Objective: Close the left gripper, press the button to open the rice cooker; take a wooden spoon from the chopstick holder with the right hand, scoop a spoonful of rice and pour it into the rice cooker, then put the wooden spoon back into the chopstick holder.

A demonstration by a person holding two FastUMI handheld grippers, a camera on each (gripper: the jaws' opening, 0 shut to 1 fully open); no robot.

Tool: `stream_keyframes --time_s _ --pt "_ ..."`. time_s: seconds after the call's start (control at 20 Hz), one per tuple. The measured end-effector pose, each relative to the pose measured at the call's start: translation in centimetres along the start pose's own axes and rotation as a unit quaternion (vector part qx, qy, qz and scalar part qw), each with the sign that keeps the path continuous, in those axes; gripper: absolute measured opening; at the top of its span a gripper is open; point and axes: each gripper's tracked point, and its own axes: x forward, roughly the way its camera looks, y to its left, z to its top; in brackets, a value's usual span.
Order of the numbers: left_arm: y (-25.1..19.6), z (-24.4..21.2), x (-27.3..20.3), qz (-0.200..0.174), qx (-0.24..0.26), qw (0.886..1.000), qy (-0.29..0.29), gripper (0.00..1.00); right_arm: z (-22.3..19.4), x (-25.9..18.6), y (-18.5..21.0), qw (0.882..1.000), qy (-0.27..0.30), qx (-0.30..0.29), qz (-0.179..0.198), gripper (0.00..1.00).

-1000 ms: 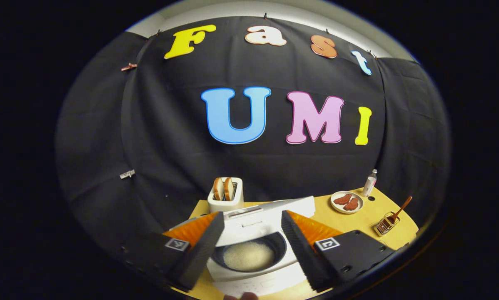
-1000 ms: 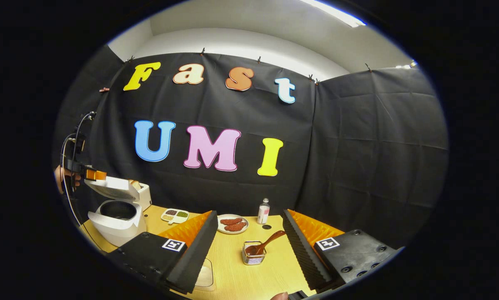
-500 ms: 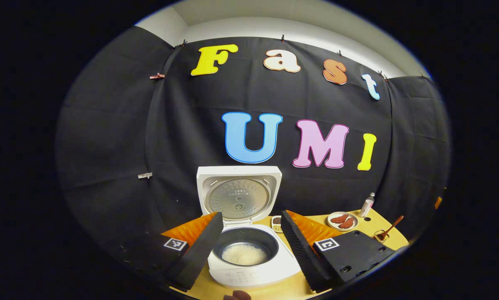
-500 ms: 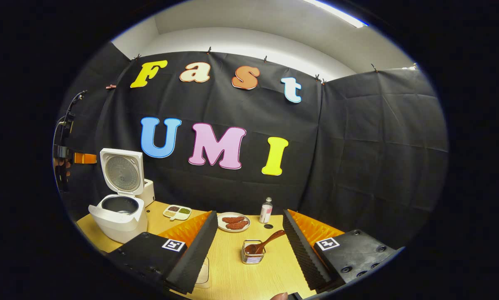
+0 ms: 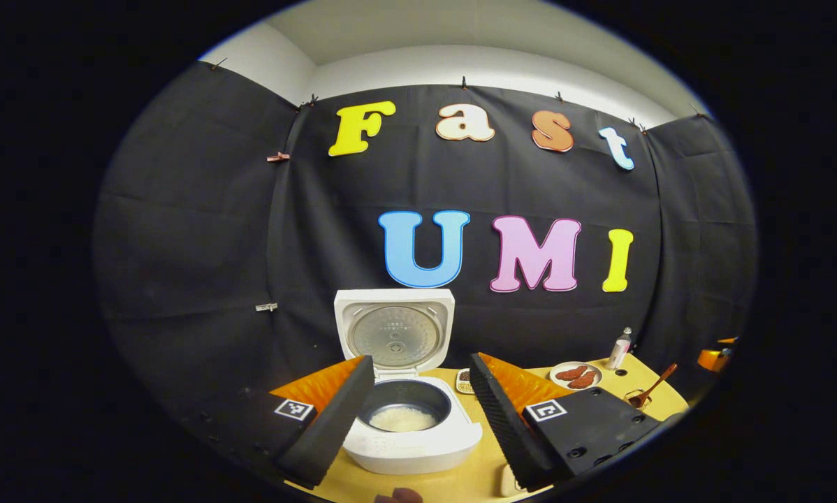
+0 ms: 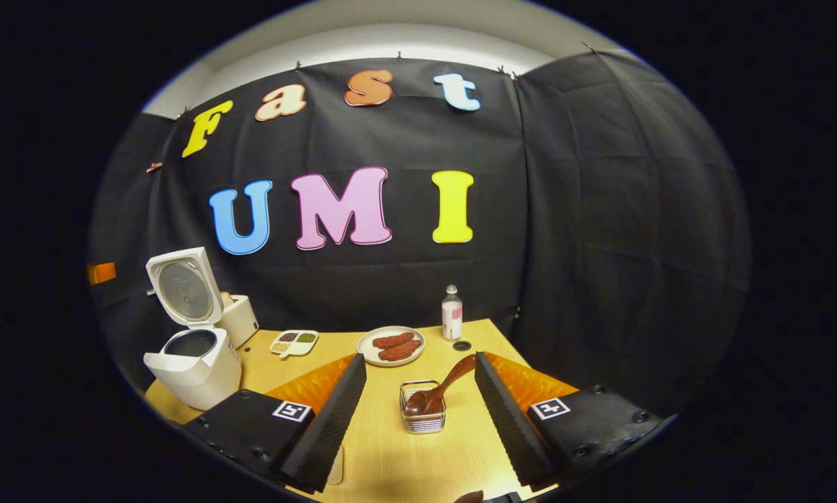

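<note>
Rice cooker (image 5: 408,426): white, lid (image 5: 395,334) swung upright, white rice in the dark inner pot; it sits between the left gripper's (image 5: 418,409) fingers, just beyond them.
Wooden spoon (image 6: 438,387): dark brown, bowl down in the wire chopstick holder (image 6: 423,412), handle leaning toward the right finger; between the right gripper's (image 6: 418,405) fingers.
Left fingers: spread wide, holding nothing.
Right fingers: spread wide, holding nothing.
Worktop (image 6: 390,461): pale wood, carrying a plate of sausages (image 6: 390,346), a small bottle (image 6: 451,313), a divided grain dish (image 6: 294,341) and a toaster (image 6: 240,318) beyond the fingers.
</note>
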Motion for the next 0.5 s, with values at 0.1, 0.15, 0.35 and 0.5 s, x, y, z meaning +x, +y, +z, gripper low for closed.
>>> stream_keyframes --time_s 0.1,0.15,0.35,0.5 --pt "-1.9 -0.5 -0.4 0.008 0.006 1.000 0.003 0.95 -2.2 2.9 -1.7 1.000 0.018 0.014 0.003 0.98" --pt "-2.7 -0.4 -0.6 0.014 0.007 1.000 0.001 0.95 -3.4 4.4 -2.5 1.000 0.026 0.012 0.003 0.98" --pt "-5.6 -1.2 -1.1 0.033 0.001 0.999 0.007 0.94 -7.6 9.3 -4.2 0.998 0.055 0.014 0.018 0.96" --pt "-6.8 -2.5 -1.1 0.052 -0.001 0.998 0.028 0.94 -10.4 12.3 -4.2 0.996 0.073 0.021 0.044 0.95"
